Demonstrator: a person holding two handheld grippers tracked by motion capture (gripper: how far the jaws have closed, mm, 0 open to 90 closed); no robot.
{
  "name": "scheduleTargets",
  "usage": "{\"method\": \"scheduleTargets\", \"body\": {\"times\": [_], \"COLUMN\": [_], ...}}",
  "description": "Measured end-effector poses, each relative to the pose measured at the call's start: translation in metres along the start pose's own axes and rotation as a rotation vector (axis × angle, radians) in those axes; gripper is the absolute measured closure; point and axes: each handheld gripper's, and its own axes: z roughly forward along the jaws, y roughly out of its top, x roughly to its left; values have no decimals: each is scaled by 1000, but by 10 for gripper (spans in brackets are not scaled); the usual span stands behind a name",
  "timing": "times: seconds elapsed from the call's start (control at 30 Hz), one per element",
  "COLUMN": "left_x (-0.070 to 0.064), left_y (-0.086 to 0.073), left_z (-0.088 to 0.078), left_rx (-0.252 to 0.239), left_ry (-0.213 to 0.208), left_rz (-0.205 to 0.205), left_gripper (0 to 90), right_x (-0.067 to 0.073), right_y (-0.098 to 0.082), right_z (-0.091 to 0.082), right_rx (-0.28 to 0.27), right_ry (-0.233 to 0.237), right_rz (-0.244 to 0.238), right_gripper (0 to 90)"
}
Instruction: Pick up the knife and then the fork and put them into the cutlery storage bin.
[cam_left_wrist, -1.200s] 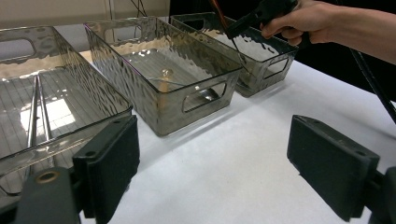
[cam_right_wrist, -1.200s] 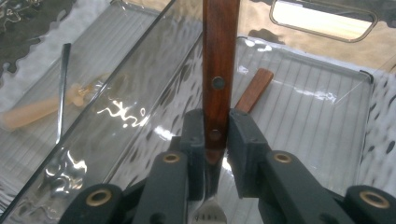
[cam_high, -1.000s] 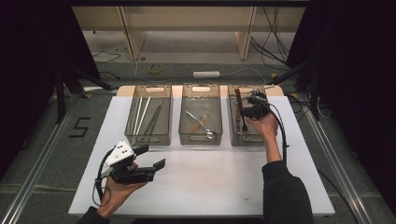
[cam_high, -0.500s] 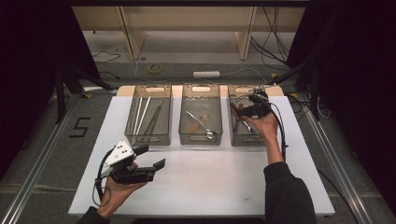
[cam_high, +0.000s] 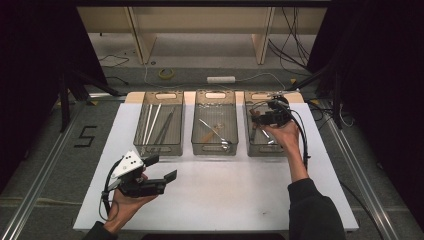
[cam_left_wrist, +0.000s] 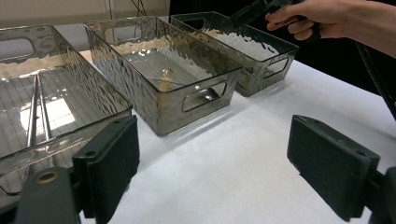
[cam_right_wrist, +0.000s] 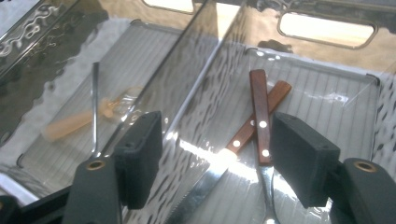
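Note:
My right gripper hangs over the right clear bin. Its jaws have just been opening and now stand open, with nothing pressed between the pads. Below it, two wooden-handled knives lie crossed on the bin's floor, seen through the gap of my right gripper. Near the table's front left, my left gripper is open and empty in the hand. In its own view my left gripper points across bare white table toward the bins.
The left bin holds several long metal utensils. A wooden-handled tool and a metal utensil lie in the middle bin. The white table has free room in front of the bins. Cables and dark curtains surround the table.
The right gripper's jaws have opened wide above the right bin, and the hand has shifted only slightly. The left hand and its gripper have kept still.

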Motion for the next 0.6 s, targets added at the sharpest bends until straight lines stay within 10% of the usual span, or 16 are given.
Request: {"method": "scheduleTargets", "body": {"times": [0.6], "left_x": [0], "left_y": [0], "left_z": [0], "left_rx": [2], "left_ry": [1], "left_rz": [-2], "left_gripper": [166], "right_x": [29], "right_y": [-6], "right_z": [-26], "right_rx": [-94], "right_ry": [89], "right_rz": [-38], "right_gripper": [290]}}
